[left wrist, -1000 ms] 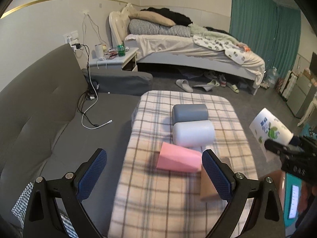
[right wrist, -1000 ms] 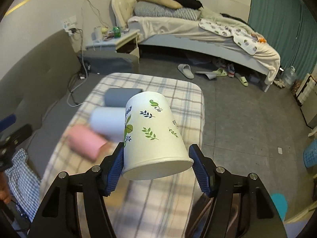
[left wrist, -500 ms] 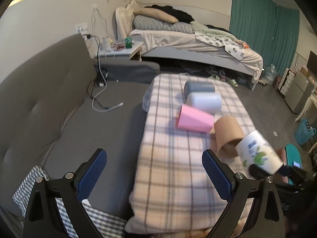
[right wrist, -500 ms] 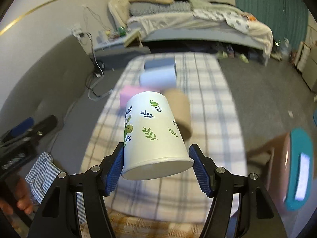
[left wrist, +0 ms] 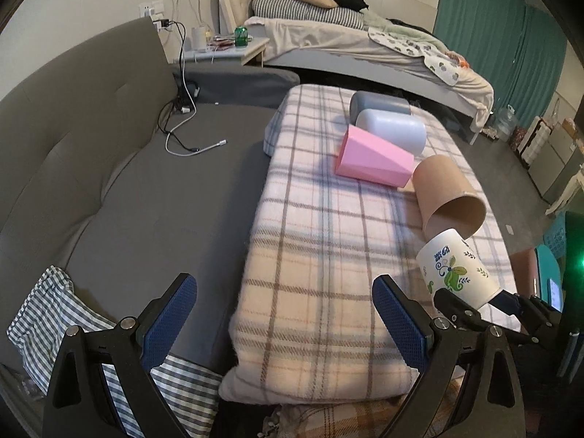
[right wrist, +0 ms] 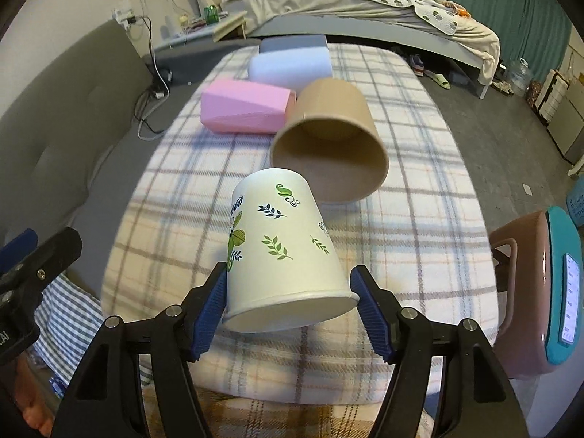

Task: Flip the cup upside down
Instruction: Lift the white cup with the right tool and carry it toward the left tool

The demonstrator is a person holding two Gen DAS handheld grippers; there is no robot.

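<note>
My right gripper [right wrist: 288, 304] is shut on a white paper cup with green leaf print [right wrist: 279, 252], held by its rim end, base pointing away, low over the plaid blanket [right wrist: 419, 168]. The same cup [left wrist: 456, 270] shows at the lower right of the left wrist view, with the right gripper [left wrist: 485, 308] behind it. My left gripper [left wrist: 284, 319] is open and empty near the blanket's front left corner.
A brown paper cup [right wrist: 332, 138] lies on its side just beyond the white cup, mouth towards me. Behind it lie a pink cup [right wrist: 248, 109], a white cup [right wrist: 292, 67] and a grey cup [right wrist: 292, 42]. A grey sofa [left wrist: 91, 153] is left, a stool with a phone [right wrist: 547, 292] right.
Both grippers have pulled back towards the blanket's near end. The right gripper has brought the white cup lower, close to the brown cup's mouth. The left gripper stays open.
</note>
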